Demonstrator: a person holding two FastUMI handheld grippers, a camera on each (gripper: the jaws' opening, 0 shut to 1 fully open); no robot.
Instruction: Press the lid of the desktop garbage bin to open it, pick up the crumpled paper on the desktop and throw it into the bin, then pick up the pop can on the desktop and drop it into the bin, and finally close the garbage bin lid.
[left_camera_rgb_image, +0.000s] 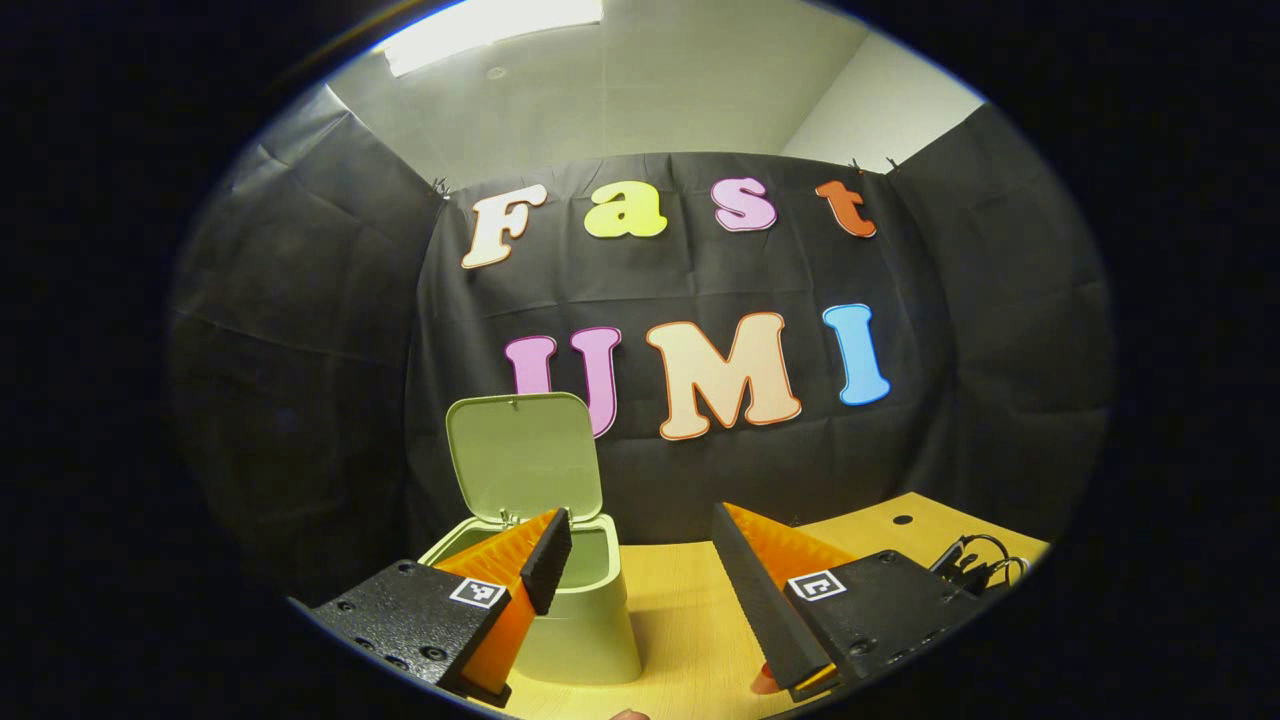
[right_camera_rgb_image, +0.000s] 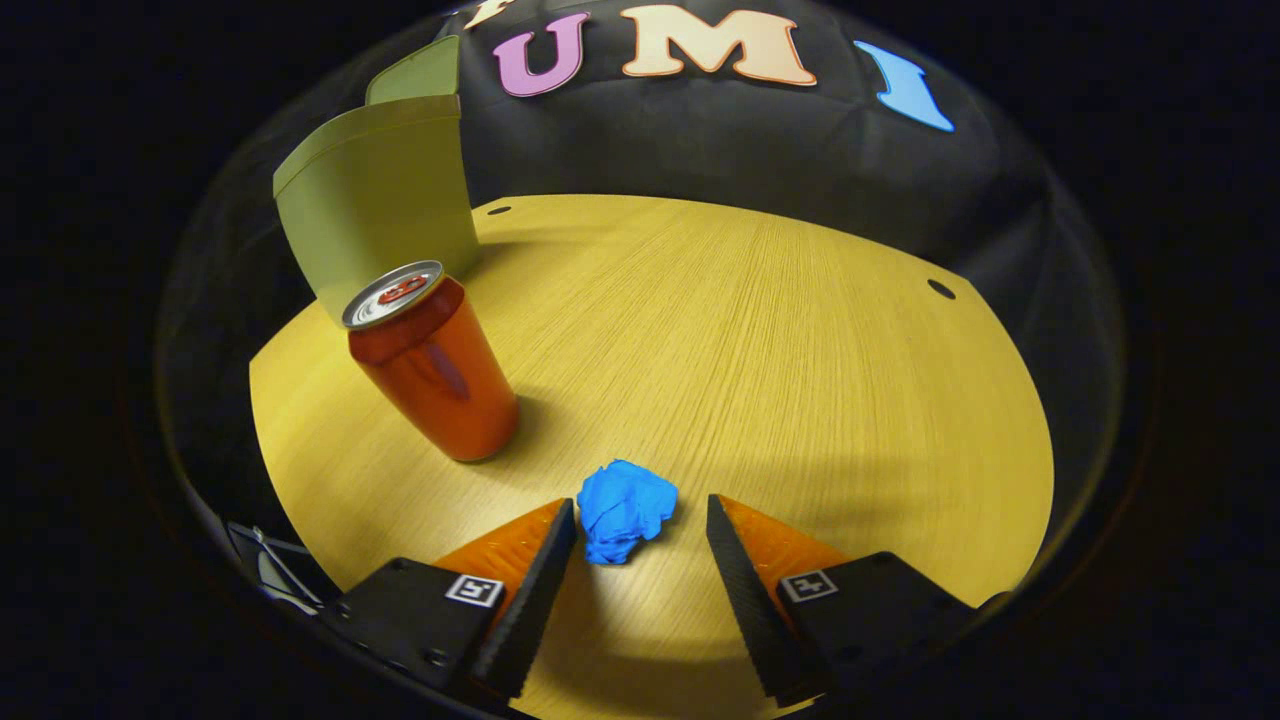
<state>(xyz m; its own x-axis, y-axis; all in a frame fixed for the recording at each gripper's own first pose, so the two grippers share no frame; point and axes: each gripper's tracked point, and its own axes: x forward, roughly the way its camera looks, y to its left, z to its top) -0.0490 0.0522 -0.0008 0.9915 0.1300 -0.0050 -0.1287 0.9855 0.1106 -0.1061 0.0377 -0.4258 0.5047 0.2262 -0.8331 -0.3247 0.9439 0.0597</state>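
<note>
Right gripper view: the right tongs (right_camera_rgb_image: 640, 525) stand apart, tips low over the bench (right_camera_rgb_image: 780, 330). The blue paper (right_camera_rgb_image: 625, 520) lies on the bench between the tips; whether either finger touches it cannot be told. Beyond it, to the left, the can (right_camera_rgb_image: 435, 370) stands upright, long axis vertical, silver top up. Behind the can stands the green bin (right_camera_rgb_image: 375, 215); its left side is cut off, and only a corner of its raised lid (right_camera_rgb_image: 415, 72) shows.

Left gripper view: the left tongs (left_camera_rgb_image: 640, 545) stand apart, holding nothing, above the bench (left_camera_rgb_image: 680, 600). The left finger (left_camera_rgb_image: 545, 560) covers part of the bin's (left_camera_rgb_image: 585, 630) mouth, so the inside is hard to make out. The lid (left_camera_rgb_image: 525, 455) stands open, upright at the rear. Dark cables (left_camera_rgb_image: 975, 565) lie at the bench's right edge, partly cut off. The bench is light wood; black cloth walls the booth, with a white ceiling and lamp (left_camera_rgb_image: 490, 20) above.
</note>
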